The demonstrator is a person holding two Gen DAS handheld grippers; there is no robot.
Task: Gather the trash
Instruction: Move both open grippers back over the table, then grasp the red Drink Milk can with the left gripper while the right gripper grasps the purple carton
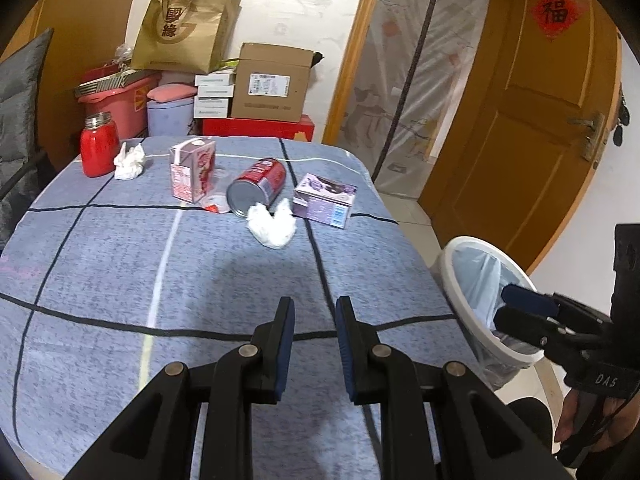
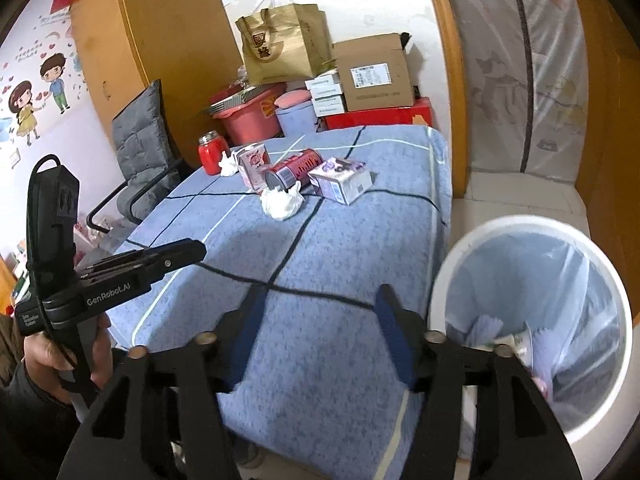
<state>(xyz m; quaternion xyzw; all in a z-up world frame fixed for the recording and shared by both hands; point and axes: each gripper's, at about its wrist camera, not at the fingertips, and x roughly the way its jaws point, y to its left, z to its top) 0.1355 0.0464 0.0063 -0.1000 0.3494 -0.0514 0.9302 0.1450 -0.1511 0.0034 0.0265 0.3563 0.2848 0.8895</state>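
On the blue-clothed table [image 1: 120,272], the tissue [image 1: 272,224] is lying ahead of my empty, part-open left gripper [image 1: 314,312], nearer than my open right gripper [image 2: 318,308] beside the bin [image 2: 448,264].

Both grippers [image 1: 314,344] [image 2: 316,332] are built of black links, fitted with blue pads [image 1: 285,346] and round silver pins [image 1: 248,350]; "GenRobot.AI" is printed in white.

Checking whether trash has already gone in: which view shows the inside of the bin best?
The right wrist view: it looks down into the bin, showing the liner and some paper at the bottom. The left wrist view shows the bin only at an angle, partly behind the right gripper.
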